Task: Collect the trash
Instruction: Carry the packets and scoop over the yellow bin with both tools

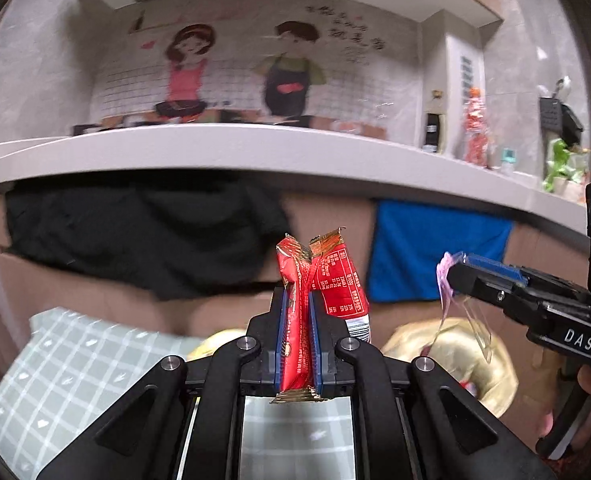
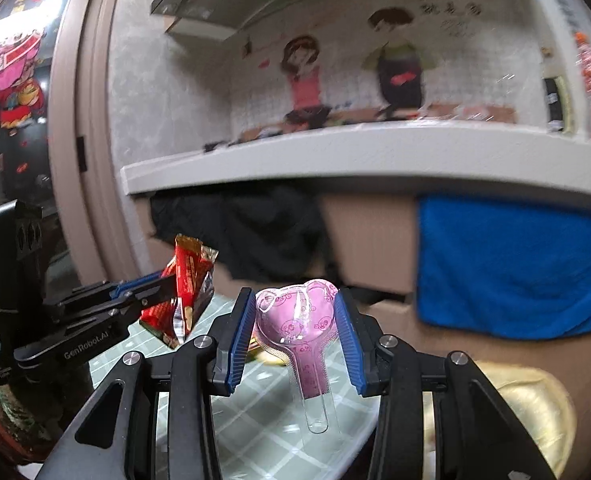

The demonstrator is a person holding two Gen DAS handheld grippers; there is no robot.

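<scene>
Between the left gripper's [image 1: 298, 304] clamped blue pads stands a red snack wrapper [image 1: 313, 280], its white print too small to read. The right gripper [image 2: 295, 312], marked "DAS", pinches a pink lollipop wrapper [image 2: 299, 320]. "GenRobot.AI" marks the left one. Beyond, a white counter [image 1: 255, 152].

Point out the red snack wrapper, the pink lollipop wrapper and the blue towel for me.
red snack wrapper [image 1: 295, 320], left wrist view, its pinched middle.
pink lollipop wrapper [image 2: 295, 312], right wrist view, heart-shaped head.
blue towel [image 2: 515, 264], right wrist view, centre of the cloth.
</scene>
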